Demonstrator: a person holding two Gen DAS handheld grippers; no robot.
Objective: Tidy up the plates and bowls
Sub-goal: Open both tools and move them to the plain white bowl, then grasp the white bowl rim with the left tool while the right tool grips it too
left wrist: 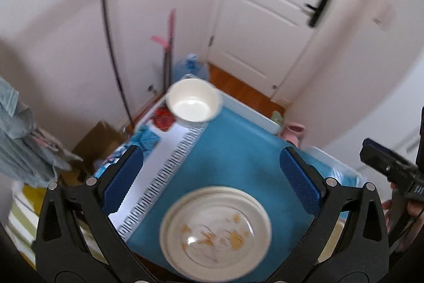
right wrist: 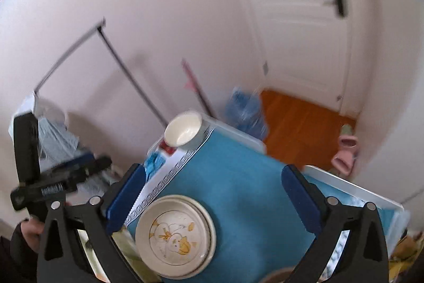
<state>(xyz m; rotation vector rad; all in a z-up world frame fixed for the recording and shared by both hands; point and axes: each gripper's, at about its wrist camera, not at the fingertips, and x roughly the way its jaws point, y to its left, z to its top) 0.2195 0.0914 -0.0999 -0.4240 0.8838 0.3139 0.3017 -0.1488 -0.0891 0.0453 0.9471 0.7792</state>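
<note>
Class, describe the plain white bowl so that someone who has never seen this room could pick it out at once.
Start at the table covered by a blue cloth. Follow its patterned white border to the far corner, the one nearest the white door. There stands the white bowl, deep and plain inside, unlike the wide, shallow plate with yellow drawings at the near end.

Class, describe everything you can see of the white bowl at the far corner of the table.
The white bowl is plain, round and glossy, looking like ceramic or melamine. It stands upright and looks empty, light glinting off its inner base. It sits alone at the table's far corner, over the mat's white patterned border, beside the blue area. Nothing else touches it; both grippers are well clear.
</note>
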